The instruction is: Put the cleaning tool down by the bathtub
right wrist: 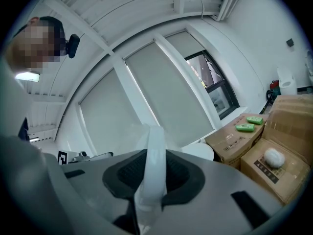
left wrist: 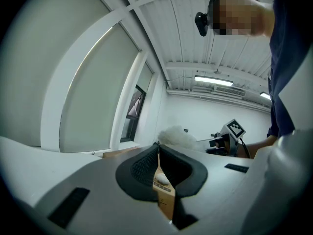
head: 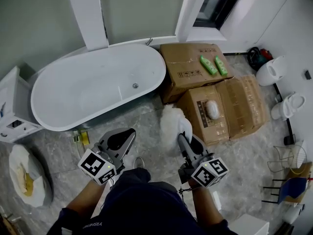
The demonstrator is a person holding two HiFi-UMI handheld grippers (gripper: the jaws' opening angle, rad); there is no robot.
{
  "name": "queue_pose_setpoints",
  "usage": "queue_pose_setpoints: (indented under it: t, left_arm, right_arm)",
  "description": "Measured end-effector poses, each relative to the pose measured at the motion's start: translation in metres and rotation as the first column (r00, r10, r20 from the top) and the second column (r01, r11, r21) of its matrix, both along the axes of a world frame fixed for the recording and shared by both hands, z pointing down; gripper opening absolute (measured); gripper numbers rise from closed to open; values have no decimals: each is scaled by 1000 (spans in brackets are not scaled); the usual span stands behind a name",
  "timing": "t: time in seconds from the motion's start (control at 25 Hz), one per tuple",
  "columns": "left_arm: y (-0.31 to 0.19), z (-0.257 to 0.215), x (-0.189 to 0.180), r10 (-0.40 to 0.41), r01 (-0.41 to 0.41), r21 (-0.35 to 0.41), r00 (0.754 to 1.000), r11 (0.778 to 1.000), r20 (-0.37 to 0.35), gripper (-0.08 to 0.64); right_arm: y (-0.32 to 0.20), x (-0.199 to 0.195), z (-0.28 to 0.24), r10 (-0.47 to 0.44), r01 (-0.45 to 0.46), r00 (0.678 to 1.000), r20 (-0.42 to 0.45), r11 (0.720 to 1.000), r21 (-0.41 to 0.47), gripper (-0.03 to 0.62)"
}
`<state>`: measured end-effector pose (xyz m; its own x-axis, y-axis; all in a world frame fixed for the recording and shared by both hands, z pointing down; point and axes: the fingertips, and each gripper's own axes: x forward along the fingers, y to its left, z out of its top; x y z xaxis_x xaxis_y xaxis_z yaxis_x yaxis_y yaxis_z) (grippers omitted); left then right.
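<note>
Grey marbled bathroom floor underfoot, white walls and window frames beyond. Largest thing on it: white freestanding bathtub, empty, at ten to eleven o'clock in the head view. Next, cardboard boxes stacked at one o'clock, just beside the tub's right end, with two green bottles lying on the far one. Then white fixtures along the wall at two to three o'clock, and a white bag at eight o'clock.

Next in size, cleaning tool: fluffy white head raised above the floor at twelve o'clock from the person, between the tub's end and the nearer box. Impossible to tell whether touching either.

Carried by the right gripper, jaws clamped on the tool's pale handle, plain in the right gripper view, running up between the dark pads. Close beside it at eleven o'clock, left gripper, jaws together at the tips and holding nothing. Only a background box showing through the slit below the tips in the left gripper view.

Judged progress: tool in hand and near the tub, not yet set down. Left to do: lower it to the floor beside the tub, about eleven o'clock of the fluffy head, then part the right jaws and draw clear.
</note>
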<state>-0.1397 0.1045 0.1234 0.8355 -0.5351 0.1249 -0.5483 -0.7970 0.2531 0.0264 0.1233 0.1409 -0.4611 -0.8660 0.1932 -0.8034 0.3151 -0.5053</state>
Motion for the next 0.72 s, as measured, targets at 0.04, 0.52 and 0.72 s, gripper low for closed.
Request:
queue_pose_setpoints:
  t: [0.04,0.52,0.72]
  left_arm:
    - [-6,0,0,3,-3,1,1000,1000,0,37]
    - [-60,-2,-5,7,-7,10,1000,1000,5,37]
    - [-75,6,-2,4,-4,-1,1000,1000,8,37]
  right_arm:
    - [-6,0,1,3,-3,1000,-1,1000,-2,92]
    - [-61,-5,2,4,-4,1000,10,1000,-3,92]
    - [-79,-1,9,-1,1,1000,2,1000,-12,92]
